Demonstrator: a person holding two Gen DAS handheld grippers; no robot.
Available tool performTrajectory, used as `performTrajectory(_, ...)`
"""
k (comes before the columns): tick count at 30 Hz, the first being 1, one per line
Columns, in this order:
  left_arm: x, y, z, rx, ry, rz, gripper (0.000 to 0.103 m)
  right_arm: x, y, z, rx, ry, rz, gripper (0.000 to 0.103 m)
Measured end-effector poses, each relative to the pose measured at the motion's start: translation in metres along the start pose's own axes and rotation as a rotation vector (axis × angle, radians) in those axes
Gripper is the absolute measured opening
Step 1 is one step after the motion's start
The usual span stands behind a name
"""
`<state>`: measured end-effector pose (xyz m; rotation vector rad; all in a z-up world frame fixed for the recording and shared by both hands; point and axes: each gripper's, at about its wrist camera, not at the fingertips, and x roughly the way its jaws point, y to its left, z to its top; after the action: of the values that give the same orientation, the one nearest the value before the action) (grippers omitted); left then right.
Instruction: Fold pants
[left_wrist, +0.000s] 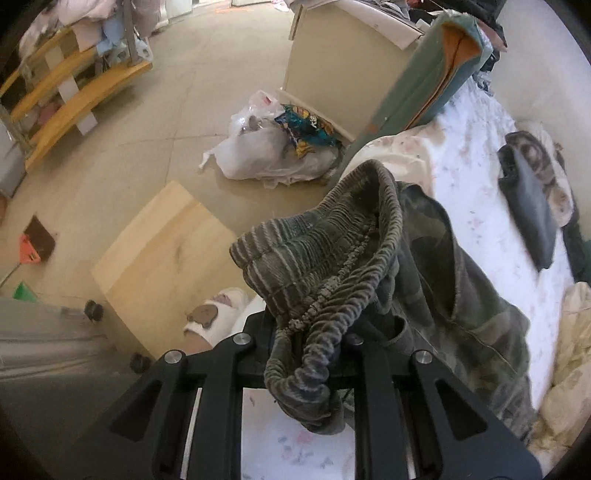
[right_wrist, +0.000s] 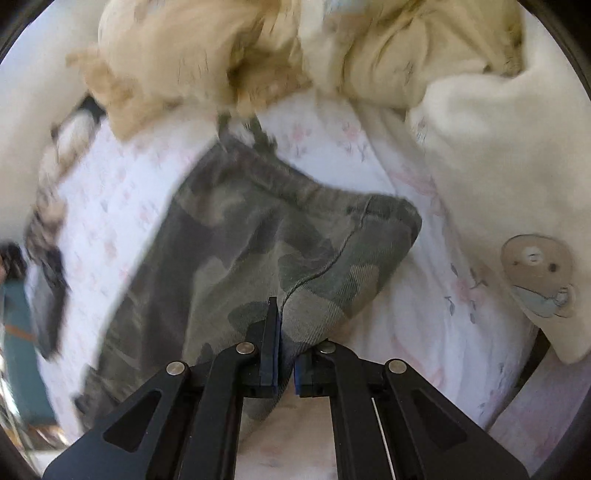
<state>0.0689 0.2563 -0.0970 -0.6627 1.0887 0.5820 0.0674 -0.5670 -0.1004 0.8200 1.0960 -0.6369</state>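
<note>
Camouflage pants lie on a bed with a white floral sheet (left_wrist: 476, 192). In the left wrist view my left gripper (left_wrist: 306, 332) is shut on the pants' ribbed elastic waistband (left_wrist: 317, 251), which bunches up over the fingers and hides the tips; the rest of the pants (left_wrist: 461, 288) trails off to the right over the bed. In the right wrist view my right gripper (right_wrist: 286, 332) is shut on a seam of the camouflage pants (right_wrist: 258, 236), whose leg stretches away across the sheet (right_wrist: 424, 295).
A cream blanket (right_wrist: 480, 129) with a bear print is bunched at the far and right sides of the bed. A dark garment (left_wrist: 532, 214) lies further up the bed. Beside the bed stand a wooden stool (left_wrist: 159, 258), a white plastic bag (left_wrist: 266, 147) and shelves (left_wrist: 62, 99).
</note>
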Motion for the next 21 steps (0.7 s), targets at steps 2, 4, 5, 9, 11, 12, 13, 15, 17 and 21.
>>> performTrajectory(2, 0.007, -0.01, 0.002, 0.037, -0.017, 0.031, 0.017, 0.015, -0.012, 0.001, 0.067, 0.045, 0.024, 0.005)
performTrajectory(4, 0.018, -0.017, 0.002, 0.063, -0.013, 0.075, 0.022, 0.026, -0.015, 0.005, 0.058, 0.072, -0.027, 0.006)
performTrajectory(5, 0.021, -0.016, 0.002, 0.058, -0.007, 0.087, 0.026, 0.03, -0.014, 0.005, 0.046, 0.08, -0.045, 0.008)
performTrajectory(9, 0.023, -0.009, -0.001, 0.023, 0.004, 0.139, 0.039, 0.027, -0.017, 0.004, 0.044, 0.04, -0.164, 0.028)
performTrajectory(11, 0.019, -0.006, -0.001, 0.022, -0.012, 0.184, 0.051, 0.017, -0.02, 0.004, 0.049, -0.016, -0.23, 0.045)
performTrajectory(12, 0.016, -0.005, 0.0, 0.022, -0.025, 0.196, 0.058, 0.011, -0.022, 0.005, 0.047, -0.047, -0.268, 0.051)
performTrajectory(13, 0.013, -0.003, 0.0, 0.02, -0.035, 0.207, 0.061, 0.003, -0.022, 0.006, 0.036, -0.087, -0.309, 0.051)
performTrajectory(15, 0.011, 0.0, -0.001, 0.029, -0.034, 0.23, 0.067, -0.011, -0.02, 0.008, 0.01, -0.144, -0.349, 0.051)
performTrajectory(17, 0.009, 0.003, -0.003, 0.028, -0.024, 0.247, 0.067, -0.028, -0.015, 0.007, -0.008, -0.219, -0.364, 0.053)
performTrajectory(21, 0.011, 0.006, -0.003, 0.042, 0.004, 0.262, 0.069, -0.038, -0.002, 0.003, -0.018, -0.218, -0.071, 0.063)
